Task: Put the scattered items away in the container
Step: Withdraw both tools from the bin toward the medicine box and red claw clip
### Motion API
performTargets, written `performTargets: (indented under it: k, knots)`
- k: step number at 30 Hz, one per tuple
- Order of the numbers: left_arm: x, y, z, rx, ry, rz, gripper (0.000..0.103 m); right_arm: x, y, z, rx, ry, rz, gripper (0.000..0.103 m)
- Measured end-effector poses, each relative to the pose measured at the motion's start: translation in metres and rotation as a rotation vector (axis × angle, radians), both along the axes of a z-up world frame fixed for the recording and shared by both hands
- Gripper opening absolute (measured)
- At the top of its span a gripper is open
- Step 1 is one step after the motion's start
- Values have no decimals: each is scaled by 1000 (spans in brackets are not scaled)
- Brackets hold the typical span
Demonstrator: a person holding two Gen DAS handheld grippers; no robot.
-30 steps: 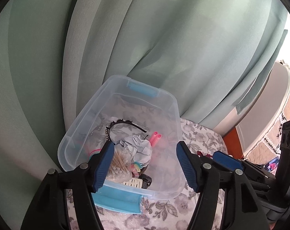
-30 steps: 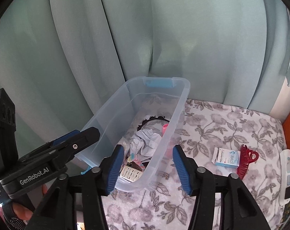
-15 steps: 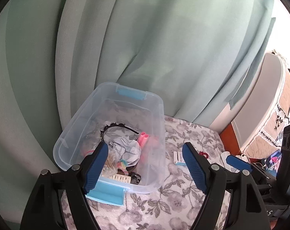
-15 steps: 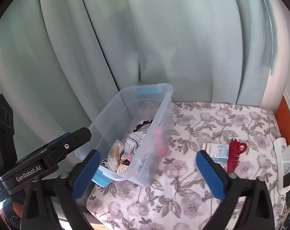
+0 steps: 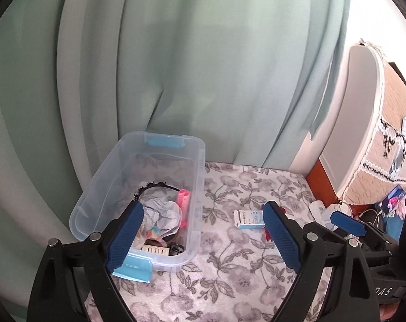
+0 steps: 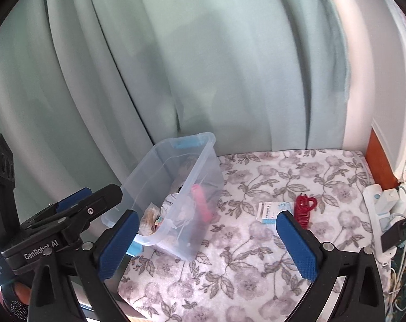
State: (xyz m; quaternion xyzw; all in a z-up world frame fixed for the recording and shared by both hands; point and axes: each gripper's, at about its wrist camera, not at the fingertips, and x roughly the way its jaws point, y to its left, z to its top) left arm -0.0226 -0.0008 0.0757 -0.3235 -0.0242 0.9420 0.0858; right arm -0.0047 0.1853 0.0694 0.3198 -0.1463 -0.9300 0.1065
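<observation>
Left tool (image 5: 200, 230) hovering above floral counter (image 5: 229, 276), fingers spread wide, gripping nothing. Right tool (image 6: 207, 241) hovering alongside, likewise spread wide and gripping nothing. Clear container (image 5: 200, 161) sitting at left, holding crumpled paper (image 5: 165, 212), pink rollers (image 5: 183, 198), black headband (image 5: 154, 186). Small white-blue box (image 6: 270, 210) lying on counter right of container, red hair claw (image 6: 305, 208) just beside it. Green curtain (image 5: 203, 67) hanging behind.
</observation>
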Motion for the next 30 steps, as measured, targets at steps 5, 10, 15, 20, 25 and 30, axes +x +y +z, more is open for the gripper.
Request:
performTargets:
  k: [5, 10, 15, 20, 25, 30]
  knots:
    - [4, 26, 1, -55, 17, -12, 91, 10, 22, -2, -10, 7, -36, 103]
    - [8, 51, 1, -101, 36, -20, 92, 18, 44, -4, -24, 10, -65, 103]
    - [7, 74, 2, -136, 54, -37, 92, 23, 65, -8, -35, 12, -94, 103]
    - [0, 89, -4, -134, 38, -57, 92, 22, 82, -15, -49, 5, -117, 103]
    - [-11, 104, -17, -130, 18, -77, 93, 19, 96, -26, -41, 4, -134, 103]
    - [-30, 117, -38, -121, -30, -94, 93, 8, 110, -44, -44, -26, -146, 103]
